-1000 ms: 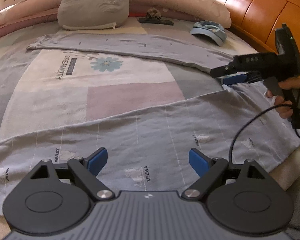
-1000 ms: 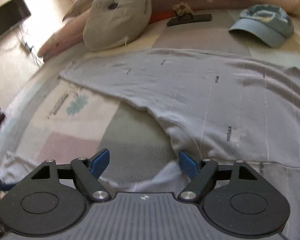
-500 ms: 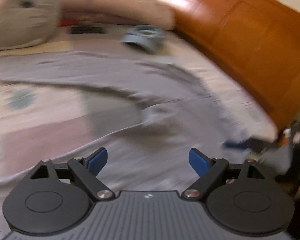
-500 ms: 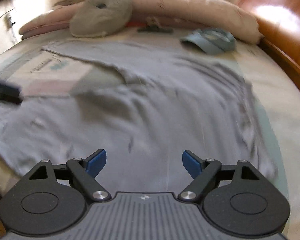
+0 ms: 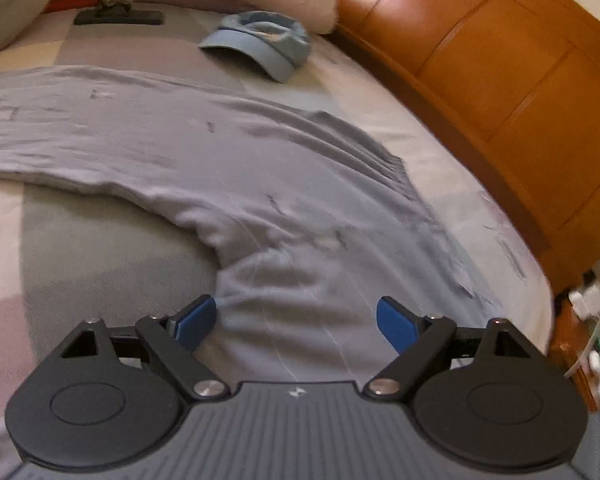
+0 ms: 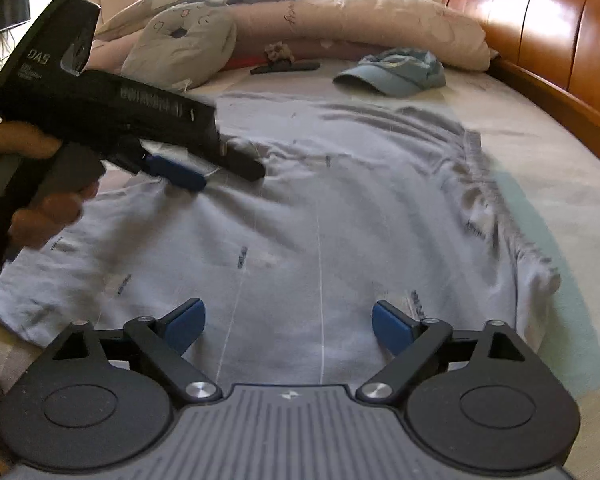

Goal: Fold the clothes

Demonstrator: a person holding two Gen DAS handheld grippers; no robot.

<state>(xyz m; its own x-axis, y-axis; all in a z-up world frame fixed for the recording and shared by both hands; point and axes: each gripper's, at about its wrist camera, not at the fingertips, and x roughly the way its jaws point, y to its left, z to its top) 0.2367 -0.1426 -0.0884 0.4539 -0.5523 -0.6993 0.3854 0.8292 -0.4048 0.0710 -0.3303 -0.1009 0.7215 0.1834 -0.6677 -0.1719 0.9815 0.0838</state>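
Both hand-held grippers, left (image 5: 296, 320) and right (image 6: 288, 322), gape wide and empty, the right's jaws having just opened further, over grey trousers (image 6: 320, 208) spread unfolded on the bed (image 6: 548, 152) near the blue cap (image 6: 396, 72), so folding looks barely begun.

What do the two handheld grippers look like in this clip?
Both match: the right gripper and left gripper have black linkage arms, round black discs, a ribbed grey body and blue pads. From the side, the left one is a black pistol-grip housing printed "DAS".
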